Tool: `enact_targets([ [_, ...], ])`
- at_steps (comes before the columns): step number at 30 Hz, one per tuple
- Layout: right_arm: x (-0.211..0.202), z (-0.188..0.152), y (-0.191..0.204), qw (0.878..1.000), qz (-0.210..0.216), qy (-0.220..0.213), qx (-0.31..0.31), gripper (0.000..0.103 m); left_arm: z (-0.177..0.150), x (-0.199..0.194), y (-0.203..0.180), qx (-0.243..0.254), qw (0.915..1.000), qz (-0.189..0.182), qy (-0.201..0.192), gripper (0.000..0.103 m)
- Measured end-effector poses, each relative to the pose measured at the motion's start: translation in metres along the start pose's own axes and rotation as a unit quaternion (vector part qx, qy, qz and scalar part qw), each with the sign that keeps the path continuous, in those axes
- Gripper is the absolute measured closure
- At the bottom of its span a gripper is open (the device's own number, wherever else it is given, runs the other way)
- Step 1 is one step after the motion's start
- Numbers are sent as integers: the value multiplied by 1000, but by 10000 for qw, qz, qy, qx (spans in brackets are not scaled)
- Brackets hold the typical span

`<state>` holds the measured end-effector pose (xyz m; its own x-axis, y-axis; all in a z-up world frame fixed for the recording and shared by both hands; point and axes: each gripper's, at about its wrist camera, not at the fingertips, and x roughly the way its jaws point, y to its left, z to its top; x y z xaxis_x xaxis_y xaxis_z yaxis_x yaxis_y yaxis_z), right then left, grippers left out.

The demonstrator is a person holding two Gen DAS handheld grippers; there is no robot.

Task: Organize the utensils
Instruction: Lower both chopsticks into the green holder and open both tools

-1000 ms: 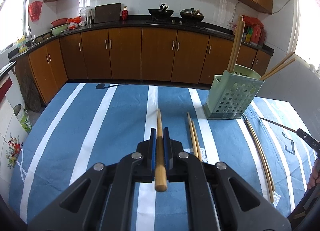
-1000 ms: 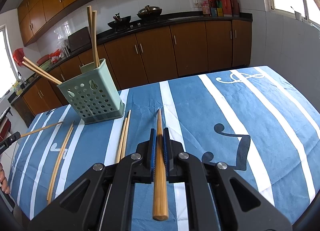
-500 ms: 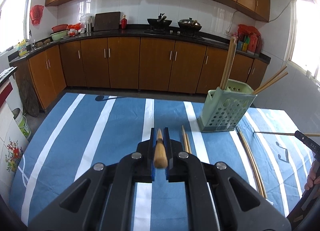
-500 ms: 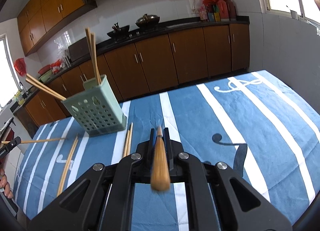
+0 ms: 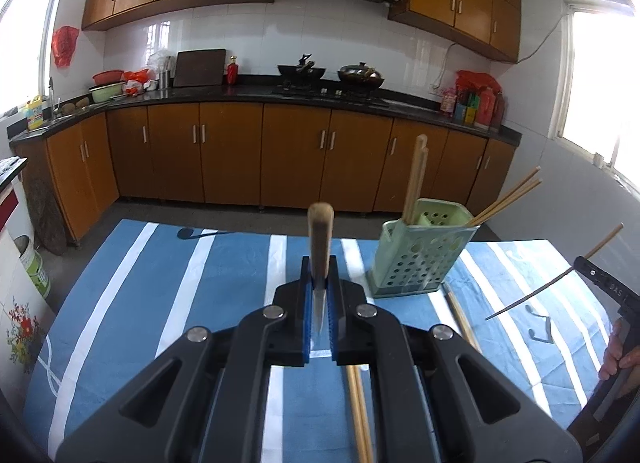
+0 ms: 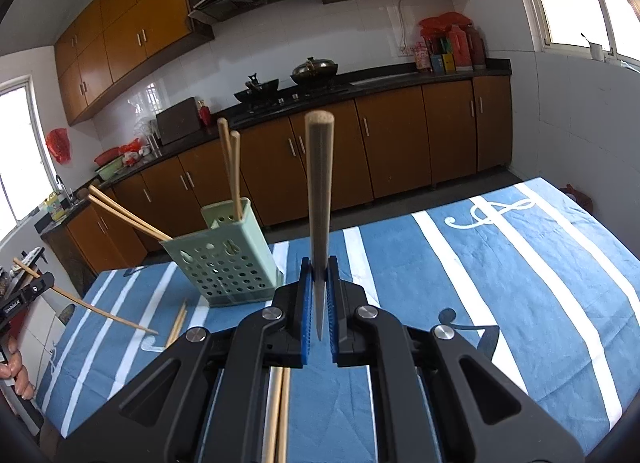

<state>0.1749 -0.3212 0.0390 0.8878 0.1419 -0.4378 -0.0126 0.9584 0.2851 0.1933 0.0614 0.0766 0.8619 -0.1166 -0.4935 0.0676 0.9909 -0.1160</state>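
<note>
Left wrist view: left claw (image 5: 319,295) is clamped on a chopstick (image 5: 320,239), blue pads tight on its thin end, thick butt pointing up and away from the cam. Green perforated holder (image 5: 420,259) stands on the blue striped surface (image 5: 160,283), ahead and to the right of the claw. It already has two sticks upright at its back (image 5: 416,179) and two more leaning out to the right (image 5: 508,195). Loose pair (image 5: 360,411) lies on the cloth under the claw body, and another stick (image 5: 460,315) lies just by the holder's base. Far right, the other tool (image 5: 608,287) shows w/ a chopstick through it, tip aimed down toward the cloth.

Right wrist view: right claw (image 6: 319,295) is likewise closed on its own chopstick (image 6: 318,199), thin end between the pads, butt end up. Holder (image 6: 224,263) sits ahead-left, same four sticks inside. A loose pair (image 6: 276,415) lies below the claw; one more tip (image 6: 178,323) shows near the holder's front. At far left the left tool holds its stick (image 6: 96,309) slanting down over the cloth.

Progress, approx: 4 sticks are in the holder, 2 are in hand and off the surface, and at least 3 are still lying loose. So roughly halfway; the held two need dropping in, thin end first, then the rest get picked up.
</note>
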Motion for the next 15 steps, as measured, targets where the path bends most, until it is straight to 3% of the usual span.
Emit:
enact_targets([
  [9, -24, 40, 26, 9960, 721, -517, 128, 95, 36, -31, -38, 98, 9970, -555, -526, 95],
  [15, -25, 59, 45, 9927, 930, -765, 36, 95, 63, -38, -63, 35, 9924, -815, -925, 95],
])
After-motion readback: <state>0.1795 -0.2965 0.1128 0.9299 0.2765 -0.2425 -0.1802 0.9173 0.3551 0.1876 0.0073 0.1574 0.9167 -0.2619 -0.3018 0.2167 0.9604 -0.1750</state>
